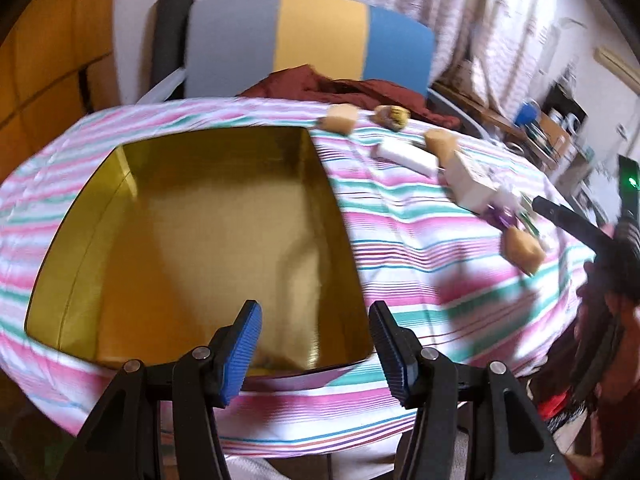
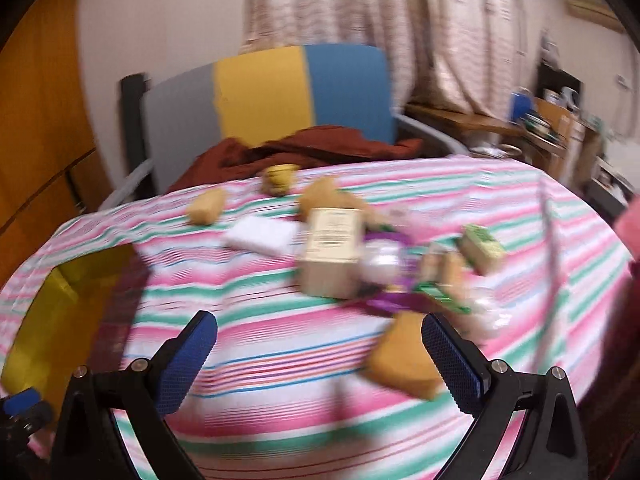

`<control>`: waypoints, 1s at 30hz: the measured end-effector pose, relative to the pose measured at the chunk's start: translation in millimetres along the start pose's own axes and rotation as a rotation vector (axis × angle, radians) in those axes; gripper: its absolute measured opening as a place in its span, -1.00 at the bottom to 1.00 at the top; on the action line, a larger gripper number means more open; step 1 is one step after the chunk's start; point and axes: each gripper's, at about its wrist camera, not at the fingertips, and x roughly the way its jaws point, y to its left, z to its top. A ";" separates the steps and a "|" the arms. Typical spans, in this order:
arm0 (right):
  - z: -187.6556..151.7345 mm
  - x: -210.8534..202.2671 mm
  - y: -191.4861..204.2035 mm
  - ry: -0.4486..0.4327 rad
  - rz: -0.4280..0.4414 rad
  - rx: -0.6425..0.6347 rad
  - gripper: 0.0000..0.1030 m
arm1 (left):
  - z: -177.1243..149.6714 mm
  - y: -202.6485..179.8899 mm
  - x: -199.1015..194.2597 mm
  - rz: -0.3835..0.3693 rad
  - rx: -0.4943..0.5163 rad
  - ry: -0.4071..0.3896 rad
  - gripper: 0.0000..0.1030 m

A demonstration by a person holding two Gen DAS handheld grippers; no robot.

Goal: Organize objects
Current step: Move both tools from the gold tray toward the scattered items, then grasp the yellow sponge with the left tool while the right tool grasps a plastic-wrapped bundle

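Both views were smeared by motion blur. The left gripper point(image 1: 316, 344) was seen w/ its blue pads spread and nothing between them, held above the near edge of an open gold box point(image 1: 200, 232) that sat on the striped tablecloth point(image 1: 400, 248); the box's inside was seen bare. The loose items were scattered at approx. 1–3 o'clock from the box: a tan sponge block point(image 1: 340, 118) near the table's far edge, a yellowish lump point(image 1: 394, 117) just beside it at 3 o'clock, a white bar point(image 1: 408, 156) nearer, and a pale carton point(image 1: 472, 182) w/ purple-and-green packets beside it. A second tan block point(image 1: 524, 250) lay at approx. 5 o'clock from the carton. The right gripper point(image 2: 320, 360) was likewise seen w/ pads spread wide and nothing pinched; a tan sponge point(image 2: 400, 364) lay on the cloth just inside its right pad, though contact could not be judged through the blur. In that view the gold box was cut off at 9 o'clock. Behind the table a grey, yellow & blue chair back point(image 1: 312, 40) and a dark red cloth point(image 1: 340, 88) were seen at 12 o'clock.
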 end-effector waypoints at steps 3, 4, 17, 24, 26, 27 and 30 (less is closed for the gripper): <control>3.7 4.5 -36.8 -0.014 -0.099 0.003 1.00 | 3.6 -15.5 -0.4 -0.088 0.041 0.009 0.10; 4.4 5.6 -49.8 -0.024 -0.117 0.013 1.00 | 6.2 -22.7 2.3 -0.127 0.057 0.021 0.11; -8.6 58.7 -131.1 0.070 -0.113 0.083 0.60 | 27.1 -100.0 32.0 -0.259 0.226 0.092 0.20; -13.1 96.0 -123.9 0.118 -0.067 0.054 -0.25 | 37.7 -137.7 56.9 -0.330 0.271 0.126 0.34; -14.8 96.1 -129.2 0.094 -0.077 0.087 -0.27 | 39.2 -149.2 65.1 -0.350 0.284 0.140 0.35; -15.9 94.8 -131.8 0.077 -0.104 0.091 -0.27 | 39.8 -153.6 69.8 -0.355 0.285 0.149 0.36; -22.6 91.9 -141.7 0.036 -0.136 0.130 -0.27 | 42.5 -170.6 82.2 -0.381 0.284 0.162 0.40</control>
